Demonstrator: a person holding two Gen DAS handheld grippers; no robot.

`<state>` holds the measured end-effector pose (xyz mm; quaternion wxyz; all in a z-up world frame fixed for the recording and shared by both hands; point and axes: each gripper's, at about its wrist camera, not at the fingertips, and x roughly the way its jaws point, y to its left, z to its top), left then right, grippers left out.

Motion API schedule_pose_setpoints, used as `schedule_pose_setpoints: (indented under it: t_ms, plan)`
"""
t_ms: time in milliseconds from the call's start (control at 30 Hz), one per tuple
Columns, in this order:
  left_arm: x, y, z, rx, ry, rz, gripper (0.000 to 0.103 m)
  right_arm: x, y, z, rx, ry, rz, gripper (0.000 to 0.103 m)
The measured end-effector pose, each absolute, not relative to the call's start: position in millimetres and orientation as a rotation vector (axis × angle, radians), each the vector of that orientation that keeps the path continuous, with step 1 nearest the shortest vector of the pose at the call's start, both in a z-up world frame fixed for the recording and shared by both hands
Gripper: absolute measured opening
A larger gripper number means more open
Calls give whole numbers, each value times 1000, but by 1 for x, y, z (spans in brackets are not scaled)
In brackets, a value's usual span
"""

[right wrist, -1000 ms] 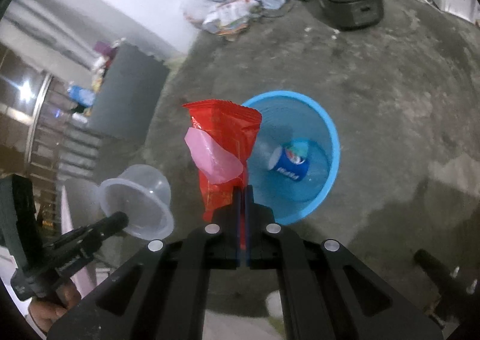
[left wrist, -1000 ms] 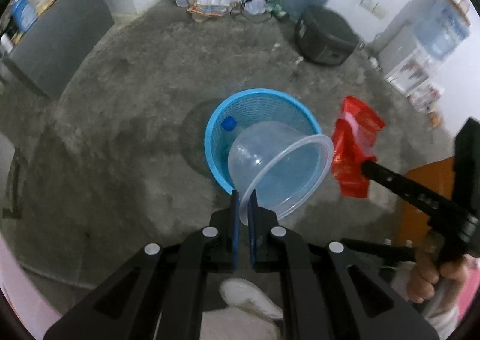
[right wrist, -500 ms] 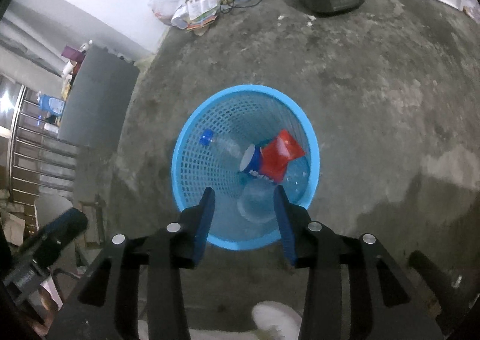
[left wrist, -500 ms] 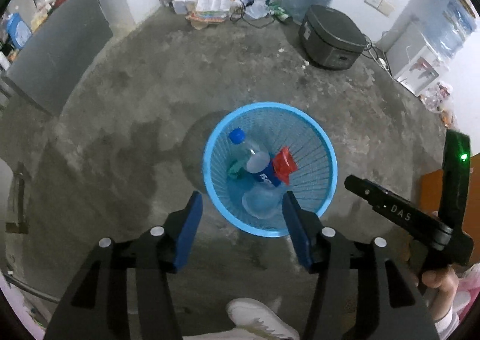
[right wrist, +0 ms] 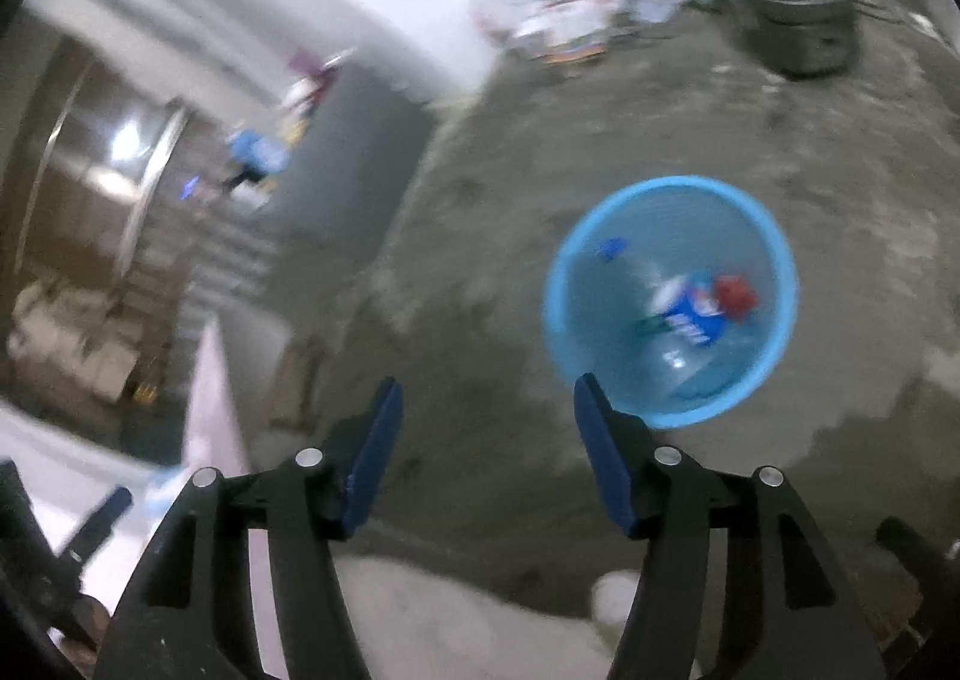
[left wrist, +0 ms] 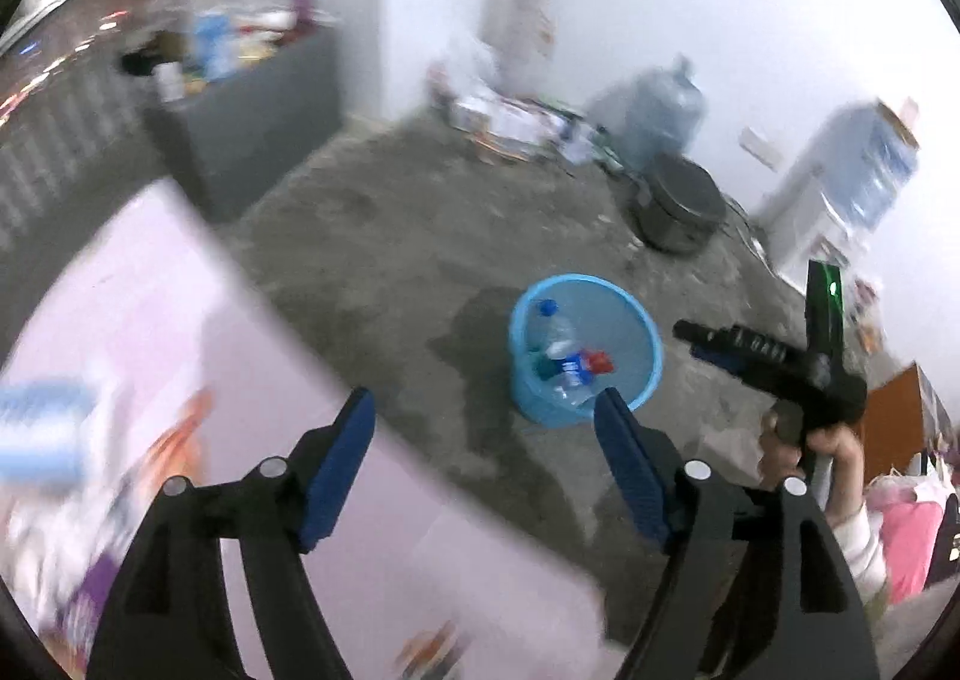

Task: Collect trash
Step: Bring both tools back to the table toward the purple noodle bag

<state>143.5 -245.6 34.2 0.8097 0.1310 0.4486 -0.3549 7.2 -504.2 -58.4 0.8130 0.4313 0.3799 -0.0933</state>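
A blue mesh basket [left wrist: 639, 320] stands on the concrete floor; it also shows in the right wrist view [right wrist: 558, 284]. Inside lie a plastic bottle with a blue label [left wrist: 561, 347], a red wrapper [left wrist: 599, 361] and a clear cup, blurred [right wrist: 678, 362]. My left gripper [left wrist: 483, 443] is open and empty, raised above a pink-topped table [left wrist: 180, 368] and left of the basket. My right gripper [right wrist: 486, 449] is open and empty, up and left of the basket; it also shows in the left wrist view [left wrist: 708, 341].
Blurred items lie on the pink table, among them a light-blue roll [left wrist: 42, 434] and an orange piece [left wrist: 174, 440]. A grey cabinet [left wrist: 252, 116], a trash pile by the wall [left wrist: 510, 116], a water jug [left wrist: 660, 110] and a black cooker [left wrist: 678, 206] ring the floor.
One second ago each gripper held trash over the basket; both opened and the cup and red wrapper fell in. Both grippers have since risen and swung left toward the pink table.
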Motion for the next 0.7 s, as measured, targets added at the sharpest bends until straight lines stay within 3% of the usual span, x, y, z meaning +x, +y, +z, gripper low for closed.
schedule_pose_setpoints:
  t_ms: [333, 533, 700]
  plan:
    - [77, -9, 45, 66, 846, -282, 74, 53, -376, -4, 791, 869, 233, 60]
    - [54, 85, 26, -169, 854, -156, 74, 75, -287, -4, 737, 993, 441, 60]
    - [53, 118, 5, -283, 877, -134, 74, 88, -224, -9, 699, 1110, 550, 60]
